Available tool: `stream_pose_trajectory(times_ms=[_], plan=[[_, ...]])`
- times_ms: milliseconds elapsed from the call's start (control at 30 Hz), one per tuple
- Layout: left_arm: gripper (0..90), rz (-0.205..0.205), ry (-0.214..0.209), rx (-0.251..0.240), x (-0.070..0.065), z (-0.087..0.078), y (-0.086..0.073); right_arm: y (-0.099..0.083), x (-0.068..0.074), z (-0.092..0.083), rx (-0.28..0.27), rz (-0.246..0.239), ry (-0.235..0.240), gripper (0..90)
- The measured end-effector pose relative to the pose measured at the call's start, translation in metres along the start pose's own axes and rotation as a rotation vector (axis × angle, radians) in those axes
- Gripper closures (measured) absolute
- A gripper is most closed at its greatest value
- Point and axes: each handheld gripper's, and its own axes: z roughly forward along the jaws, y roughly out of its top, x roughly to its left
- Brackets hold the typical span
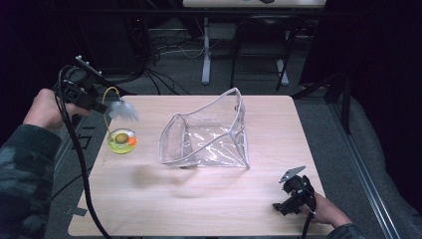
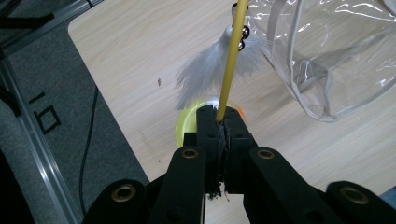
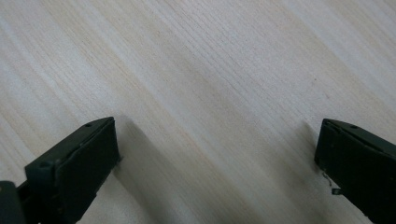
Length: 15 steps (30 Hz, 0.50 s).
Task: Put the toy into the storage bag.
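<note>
The feather toy [image 1: 122, 110] is hanging over the left part of the table [image 1: 199, 209], a tuft of pale grey-white feathers on a thin yellow wand [image 2: 230, 60] that is arching up and then down. In the left gripper view small dark beads or bells are sitting where the feathers meet the wand. Just below the tuft a small yellow-green dish [image 1: 121, 141] is standing on the wood, with a dark round piece and an orange one inside — whether the wand is rooted in it cannot be told.

The left gripper [image 2: 219, 122] is clamping the wand, its jaws pressed together around the yellow stem. The left hand [image 1: 44, 108] is reaching in from the left edge, raised above the table and tilted toward the toy, a patterned sleeve behind it and a black cable trailing down.

To the right of the toy, near the middle of the table, a clear plastic bag [image 1: 206, 133] with pale edging is standing open, its far corner lifted. It is apart from the dish.

At the near right corner the right hand [image 1: 326, 209] is resting low, and the right gripper [image 1: 293, 194] is pointing across the wood — its jaws are standing wide apart with nothing between them but bare tabletop.
</note>
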Motion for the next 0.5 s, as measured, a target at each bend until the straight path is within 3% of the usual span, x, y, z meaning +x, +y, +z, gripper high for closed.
stream_pose_trajectory(times_ms=[500], plan=[[88.3, 0.024, 0.025, -0.023, -0.004, -0.019, 0.019, 0.0, 0.0, 0.0, 0.002, 0.001, 0.0, 0.0]])
